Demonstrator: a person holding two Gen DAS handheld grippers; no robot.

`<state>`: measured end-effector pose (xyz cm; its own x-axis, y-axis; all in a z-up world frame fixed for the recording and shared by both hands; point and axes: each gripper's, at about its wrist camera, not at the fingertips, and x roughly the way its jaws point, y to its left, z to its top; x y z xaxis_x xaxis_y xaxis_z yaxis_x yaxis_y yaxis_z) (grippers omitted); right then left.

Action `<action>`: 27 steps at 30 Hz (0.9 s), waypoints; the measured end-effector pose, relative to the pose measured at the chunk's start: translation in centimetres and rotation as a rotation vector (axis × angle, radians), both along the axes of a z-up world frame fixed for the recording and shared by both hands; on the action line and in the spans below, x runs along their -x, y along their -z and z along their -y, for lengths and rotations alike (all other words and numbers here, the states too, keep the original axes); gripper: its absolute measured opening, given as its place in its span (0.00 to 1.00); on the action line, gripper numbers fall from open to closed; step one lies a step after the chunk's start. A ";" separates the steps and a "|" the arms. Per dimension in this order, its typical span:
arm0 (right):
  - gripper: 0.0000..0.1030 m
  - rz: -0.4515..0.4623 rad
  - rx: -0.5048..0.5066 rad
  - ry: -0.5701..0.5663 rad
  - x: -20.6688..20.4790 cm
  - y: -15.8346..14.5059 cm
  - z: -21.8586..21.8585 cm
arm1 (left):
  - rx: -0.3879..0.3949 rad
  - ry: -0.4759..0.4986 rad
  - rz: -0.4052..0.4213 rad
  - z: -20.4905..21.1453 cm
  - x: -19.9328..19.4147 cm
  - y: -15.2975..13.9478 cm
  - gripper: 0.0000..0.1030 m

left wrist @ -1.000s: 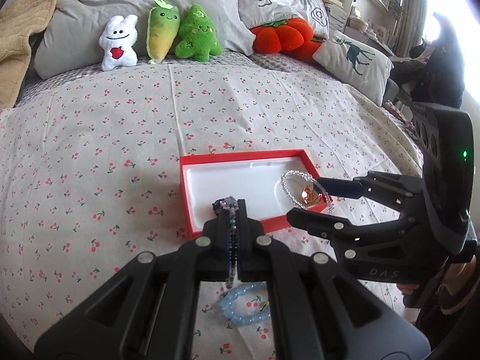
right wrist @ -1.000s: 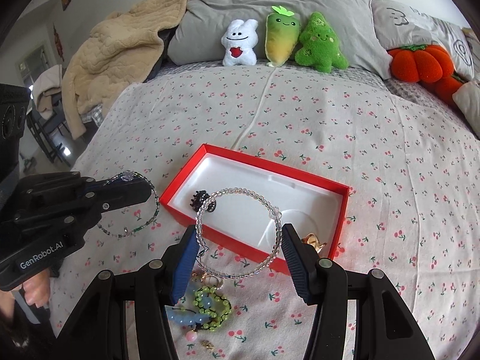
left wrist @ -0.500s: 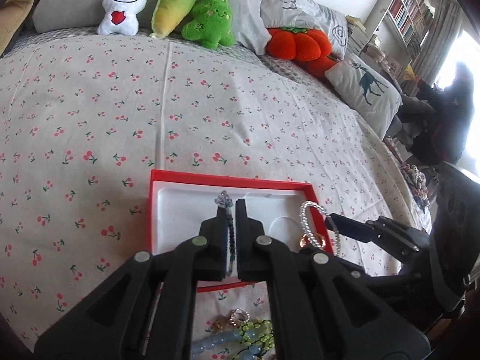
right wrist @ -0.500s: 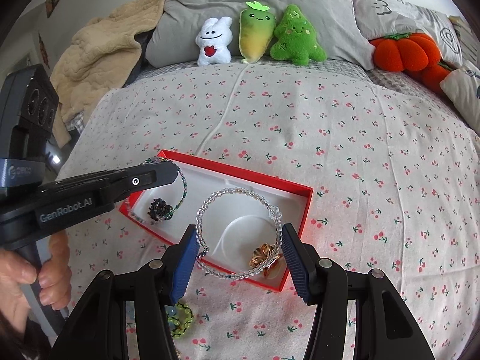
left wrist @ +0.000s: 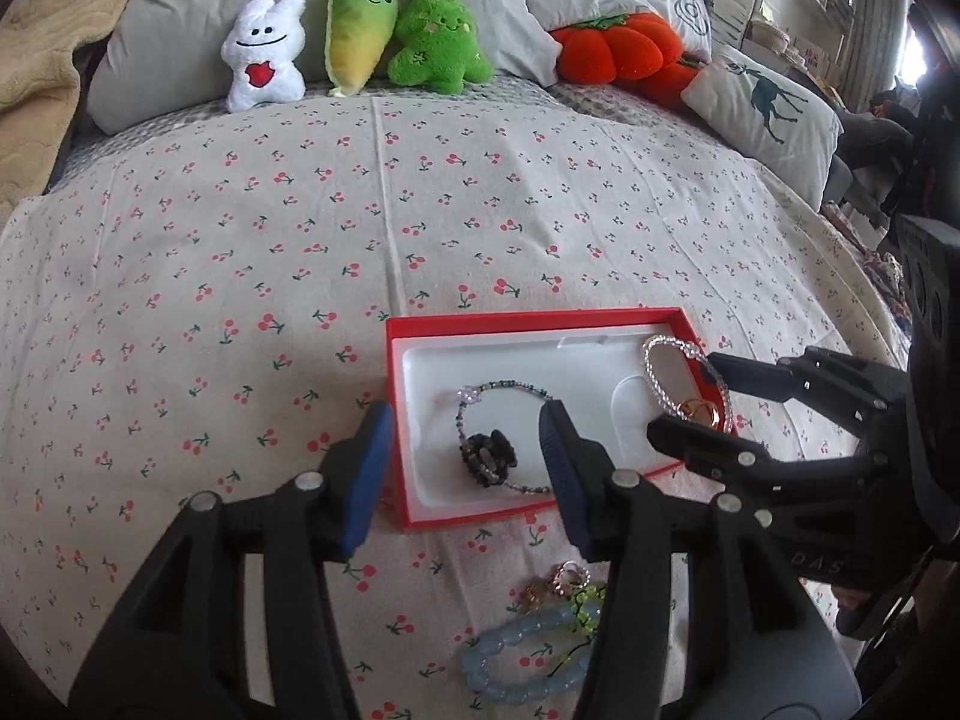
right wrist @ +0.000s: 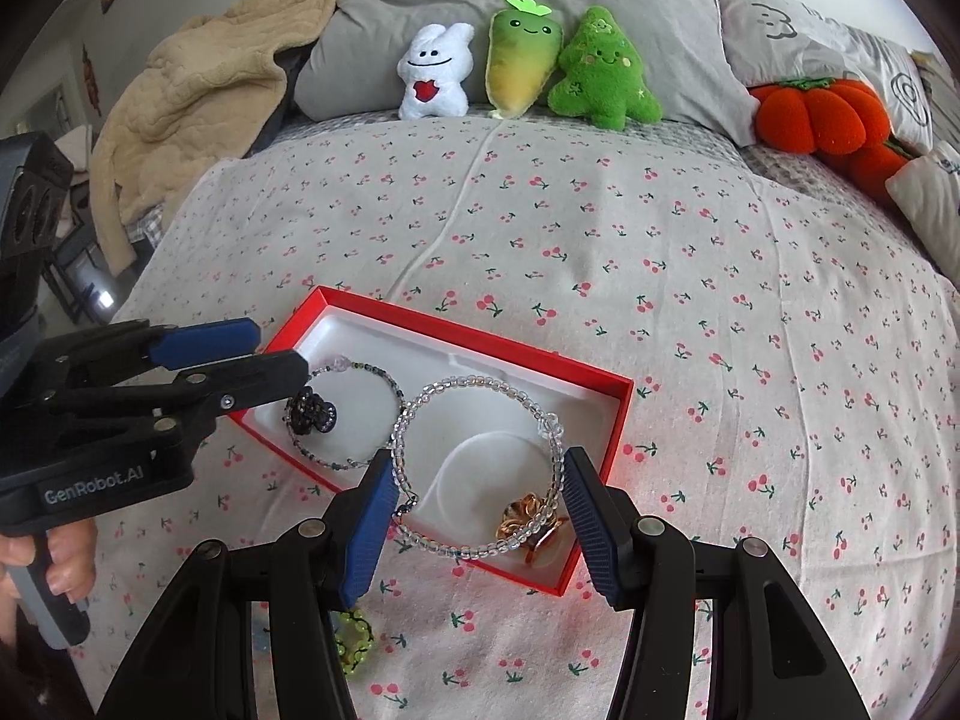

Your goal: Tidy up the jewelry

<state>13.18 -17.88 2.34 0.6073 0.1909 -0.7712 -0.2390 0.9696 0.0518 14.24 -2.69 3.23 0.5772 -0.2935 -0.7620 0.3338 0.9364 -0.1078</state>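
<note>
A red box point(left wrist: 531, 320) point(right wrist: 597, 377) with a white liner lies on the bed. A thin beaded bracelet point(left wrist: 507, 384) point(right wrist: 354, 367), a dark ring point(left wrist: 489, 457) point(right wrist: 311, 411) and a gold ornament point(left wrist: 699, 412) point(right wrist: 528, 519) lie in it. My left gripper point(left wrist: 465, 468) point(right wrist: 282, 348) is open and empty over the box's left end. My right gripper point(right wrist: 477, 516) point(left wrist: 684, 393) holds a clear beaded bracelet point(right wrist: 474, 387) point(left wrist: 660, 372) stretched between its pads, above the box's right end.
A light blue bead bracelet point(left wrist: 519, 654), a yellow-green piece point(left wrist: 585, 606) point(right wrist: 353, 639) and small charms point(left wrist: 561, 576) lie on the cherry-print sheet in front of the box. Plush toys point(left wrist: 354, 48) and pillows point(left wrist: 762, 102) line the bed's far side.
My left gripper opened and let the thin beaded bracelet drop into the box beside the dark ring. My right gripper still holds the clear bracelet over the box.
</note>
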 end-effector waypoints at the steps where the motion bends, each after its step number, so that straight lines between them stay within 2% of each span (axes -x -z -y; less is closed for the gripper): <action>1: 0.55 0.001 0.003 0.000 -0.1 0.0 -0.1 | -0.017 -0.006 0.004 -0.2 0.3 0.0 0.55; 4: 0.55 0.005 0.015 0.003 -0.4 -0.1 -0.5 | -0.079 -0.046 0.013 -1.0 0.9 0.0 0.55; 9: 0.56 0.009 0.032 0.003 -1.0 0.1 -1.2 | -0.118 -0.091 -0.027 -2.3 1.8 1.0 0.58; 10: 0.61 0.006 0.033 0.002 -1.0 0.1 -1.3 | -0.127 -0.101 -0.037 -2.6 1.8 1.2 0.60; 12: 0.68 0.008 0.023 -0.001 -0.8 0.0 -1.4 | -0.140 -0.130 -0.058 -2.9 2.1 1.6 0.71; 15: 0.74 0.021 0.026 0.008 -0.2 -0.6 -1.2 | -0.143 -0.153 -0.089 -3.6 2.5 2.0 0.74; 22: 0.74 0.017 0.008 0.059 1.8 -1.7 0.1 | -0.122 -0.189 -0.165 -4.3 3.6 2.5 0.78; 27: 0.74 -0.027 -0.009 0.069 3.8 -1.0 0.9 | -0.111 -0.188 -0.195 -4.5 4.9 2.9 0.78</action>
